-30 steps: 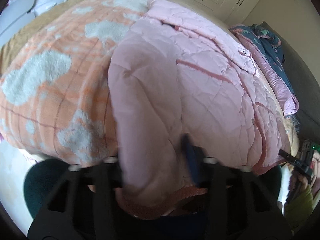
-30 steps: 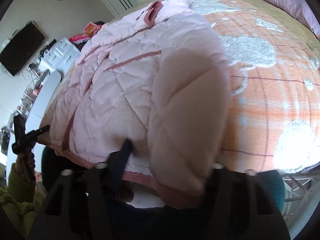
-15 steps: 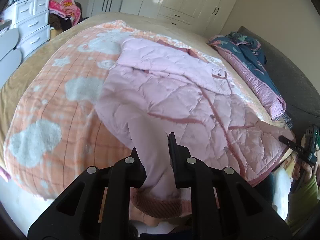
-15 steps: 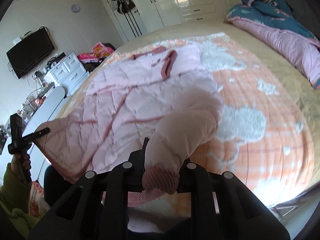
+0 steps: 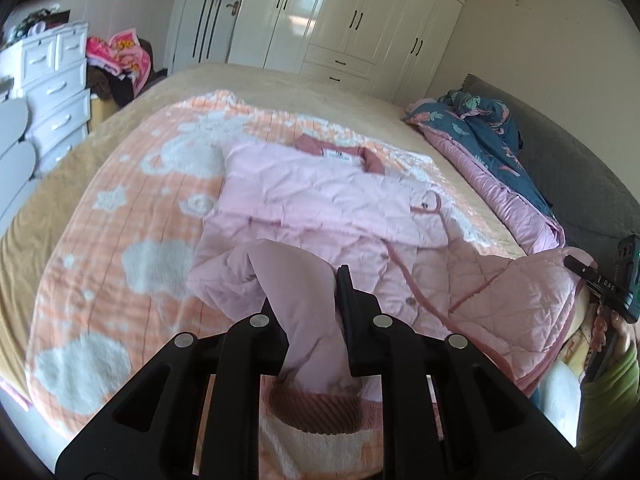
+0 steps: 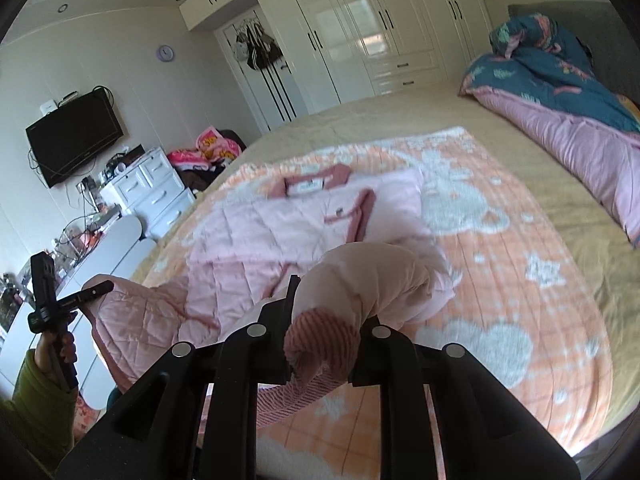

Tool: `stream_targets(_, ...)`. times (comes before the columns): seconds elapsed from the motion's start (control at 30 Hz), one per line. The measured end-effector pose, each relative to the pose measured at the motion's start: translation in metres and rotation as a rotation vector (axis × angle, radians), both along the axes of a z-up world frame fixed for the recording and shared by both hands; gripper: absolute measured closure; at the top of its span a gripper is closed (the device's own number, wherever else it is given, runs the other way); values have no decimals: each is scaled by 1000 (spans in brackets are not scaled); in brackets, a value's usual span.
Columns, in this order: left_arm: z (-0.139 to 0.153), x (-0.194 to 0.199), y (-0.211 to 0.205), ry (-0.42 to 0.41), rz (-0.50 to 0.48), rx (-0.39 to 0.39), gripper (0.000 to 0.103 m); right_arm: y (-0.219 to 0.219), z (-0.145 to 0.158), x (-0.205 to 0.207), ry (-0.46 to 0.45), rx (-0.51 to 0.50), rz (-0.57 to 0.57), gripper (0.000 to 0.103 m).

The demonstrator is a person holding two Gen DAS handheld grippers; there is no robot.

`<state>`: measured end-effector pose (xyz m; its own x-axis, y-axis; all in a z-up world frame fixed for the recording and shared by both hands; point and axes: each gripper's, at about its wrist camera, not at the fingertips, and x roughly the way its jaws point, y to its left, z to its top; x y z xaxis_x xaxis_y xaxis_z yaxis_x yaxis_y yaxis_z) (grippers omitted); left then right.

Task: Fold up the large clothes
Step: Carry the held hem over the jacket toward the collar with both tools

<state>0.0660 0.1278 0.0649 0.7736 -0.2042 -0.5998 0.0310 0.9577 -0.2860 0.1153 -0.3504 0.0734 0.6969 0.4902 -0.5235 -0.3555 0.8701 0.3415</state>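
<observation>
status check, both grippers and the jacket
Left gripper shut on pink quilted jacket sleeve. Right gripper shut on other sleeve. Body flat on orange blanket. Nothing blocking.

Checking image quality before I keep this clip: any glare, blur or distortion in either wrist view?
Left wrist view: heavy fisheye bending with dark corners; window glare on the wardrobe doors; pink quilted jacket fairly sharp. Right wrist view: same bending, glare on the wardrobe doors; the jacket sleeve at the right gripper looks slightly smeared.

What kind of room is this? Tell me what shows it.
A home bedroom, most likely: a wide bed under an orange blanket, white built-in wardrobes along the far wall, and a wall-mounted TV above a white dresser.
</observation>
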Motion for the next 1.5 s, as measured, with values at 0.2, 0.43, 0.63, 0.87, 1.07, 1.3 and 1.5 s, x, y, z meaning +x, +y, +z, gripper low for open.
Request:
stream_targets(0.2,22,14,-4,-31,-4,20,94,2,16,12,-21,12,-15,87)
stream_targets(0.43,40,29,-7,-62,11,41,93,0,30,30,-36,49,-33,87)
stream_targets(0.63,51,43,-3,-82,32,43,93,0,41,45,-54,66,-44,87)
stream_targets(0.87,60,62,6,-107,85,51,93,0,50,65,-75,95,-66,87)
stream_targets(1.07,67,77,13,-122,118,49,93,1,60,88,-89,101,-78,87)
stream_targets(1.3,75,95,20,-139,146,52,93,0,69,114,-96,99,-88,87)
stream_targets(1.5,78,113,21,-148,164,63,93,0,72,135,-88,98,-94,87)
